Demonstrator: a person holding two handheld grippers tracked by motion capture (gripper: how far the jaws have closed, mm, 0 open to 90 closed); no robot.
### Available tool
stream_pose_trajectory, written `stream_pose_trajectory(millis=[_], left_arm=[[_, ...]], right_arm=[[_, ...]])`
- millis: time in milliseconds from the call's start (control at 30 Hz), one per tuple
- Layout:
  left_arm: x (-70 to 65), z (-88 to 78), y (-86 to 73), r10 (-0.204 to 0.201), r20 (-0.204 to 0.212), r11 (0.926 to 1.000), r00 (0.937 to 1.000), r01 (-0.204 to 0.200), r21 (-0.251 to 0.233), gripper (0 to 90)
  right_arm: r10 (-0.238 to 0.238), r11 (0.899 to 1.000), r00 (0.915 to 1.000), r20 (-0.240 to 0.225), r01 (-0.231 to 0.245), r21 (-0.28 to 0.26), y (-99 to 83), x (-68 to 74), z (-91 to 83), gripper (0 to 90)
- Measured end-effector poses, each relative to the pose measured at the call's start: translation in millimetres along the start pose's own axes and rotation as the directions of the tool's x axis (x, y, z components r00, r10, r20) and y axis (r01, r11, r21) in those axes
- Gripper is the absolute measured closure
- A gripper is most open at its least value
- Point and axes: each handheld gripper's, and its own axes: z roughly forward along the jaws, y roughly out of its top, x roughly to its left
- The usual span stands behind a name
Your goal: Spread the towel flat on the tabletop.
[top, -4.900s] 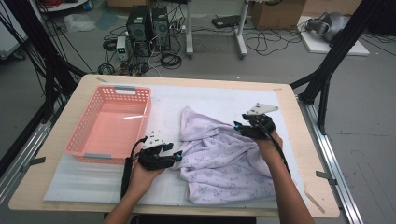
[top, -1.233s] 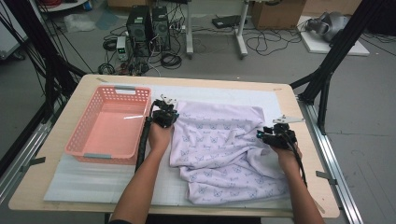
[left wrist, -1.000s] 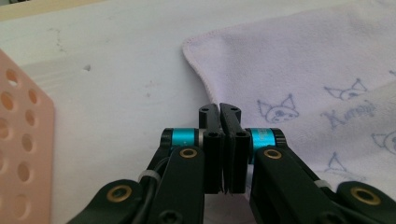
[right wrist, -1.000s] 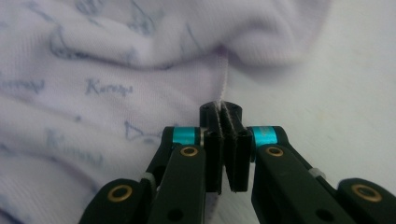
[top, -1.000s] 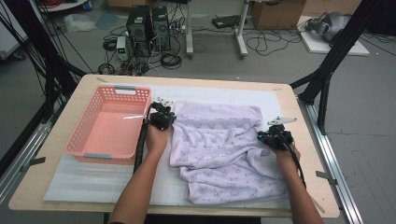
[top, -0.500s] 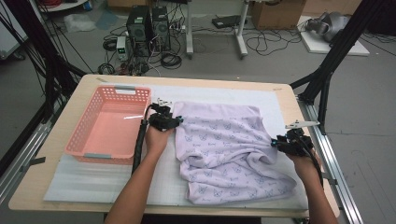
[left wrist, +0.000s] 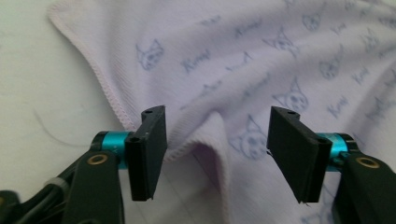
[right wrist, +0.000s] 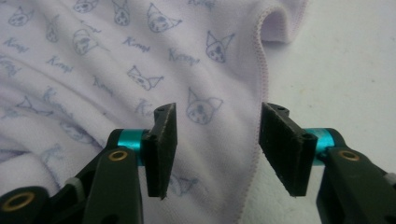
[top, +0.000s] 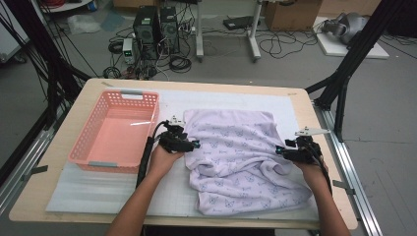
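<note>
A lilac cloth (top: 241, 157) printed with small cat faces lies spread and rumpled on the white mat. My left gripper (top: 193, 144) sits at the cloth's left edge; its jaws have just been opening and now stand open. A raised fold of the cloth's hem (left wrist: 205, 135) lies between them, untouched by the pads. My right gripper (top: 278, 150) rests at the cloth's right edge, its jaws also just opened. The cloth (right wrist: 116, 60) and its stitched hem (right wrist: 259, 88) lie under the gap, not pinched.
A pink plastic basket (top: 83, 156) stands on the left of the table, just left of my left hand. The white mat (top: 98, 187) covers most of the wooden tabletop (top: 39, 196). Black frame posts stand at both sides, with cables and computers on the floor behind.
Both grippers let go of the cloth and their jaws opened. My left hand drew back toward me along the cloth's left edge; the right hand swung out to the right, then back to the edge.
</note>
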Motion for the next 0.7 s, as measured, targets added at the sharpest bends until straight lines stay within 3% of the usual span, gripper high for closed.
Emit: stream_pose_trajectory(millis=[100,133,200,233,300,333,367,400,433,500,567,600,700], left_arm=[[-3.2,4.8,-7.3,0.016,0.007,0.9996,0.9999,-0.016,0.024,36.9],[-5.5,5.9,-8.7,0.024,-0.002,0.9996,0.9997,-0.024,0.011,35.9],[-10.3,8.2,-8.7,0.06,-0.013,0.9982,0.9981,-0.06,0.012,35.2],[-14.2,9.7,-9.1,0.094,-0.03,0.9955,0.9951,-0.094,0.016,36.9],[-21.1,11.2,-10.1,0.176,-0.067,0.9843,0.982,-0.175,0.023,44.6],[-21.4,11.0,-9.5,0.167,-0.059,0.986,0.9842,-0.166,0.014,54.5],[-20.5,10.3,-8.8,0.167,-0.08,0.9859,0.9827,-0.166,0.015,69.5],[-17.2,10.8,-8.0,0.15,-0.07,0.9887,0.9862,-0.149,0.014,79.6],[-13.9,11.6,-6.2,0.12,-0.067,0.9928,0.9905,-0.12,0.007,81.2],[-8.3,12.2,-3.2,0.118,-0.126,0.9928,0.9851,-0.119,-0.006,83.1],[0.7,14.0,2.1,0.072,-0.172,0.9967,0.9825,-0.077,-0.024,84.4],[5.5,14.2,5.8,0.064,-0.214,0.9968,0.9748,-0.073,-0.033,85.1],[23.2,15.2,18.7,-0.009,-0.256,0.9965,0.9665,-0.013,-0.083,85.2]], right_arm=[[0.003,1.0,0.9996,-0.027,-0.002,0.025,-5.6,0.9,6.5,46.4],[0.006,0.999,0.999,-0.043,-0.004,0.036,-7.0,2.1,9.3,45.3],[-0.002,0.999,0.999,-0.045,0.003,0.033,-7.4,5.4,12.6,41.6],[-0.007,0.999,0.9988,-0.049,0.008,0.031,-6.9,6.9,13.8,40.3],[-0.035,0.999,0.9986,-0.039,0.036,0.032,-6.1,11.8,16.3,39.6],[-0.055,0.998,0.998,-0.032,0.056,0.034,-5.5,14.4,17.3,40.4],[-0.07,0.997,0.9972,-0.027,0.071,0.035,-4.7,16.3,18.1,44.0],[-0.074,0.997,0.9966,-0.037,0.075,0.034,-3.8,17.7,18.4,52.2],[-0.084,0.996,0.995,-0.053,0.086,0.035,-2.6,18.8,18.6,61.3],[-0.115,0.992,0.9902,-0.079,0.118,0.038,0.3,21.4,20.0,79.9],[-0.149,0.988,0.9864,-0.07,0.151,0.032,2.8,24.9,22.8,82.7],[-0.17,0.985,0.9832,-0.068,0.171,0.015,3.7,26.6,24.8,83.3],[-0.212,0.977,0.976,-0.049,0.212,-0.005,8.6,31.7,32.5,83.3]])
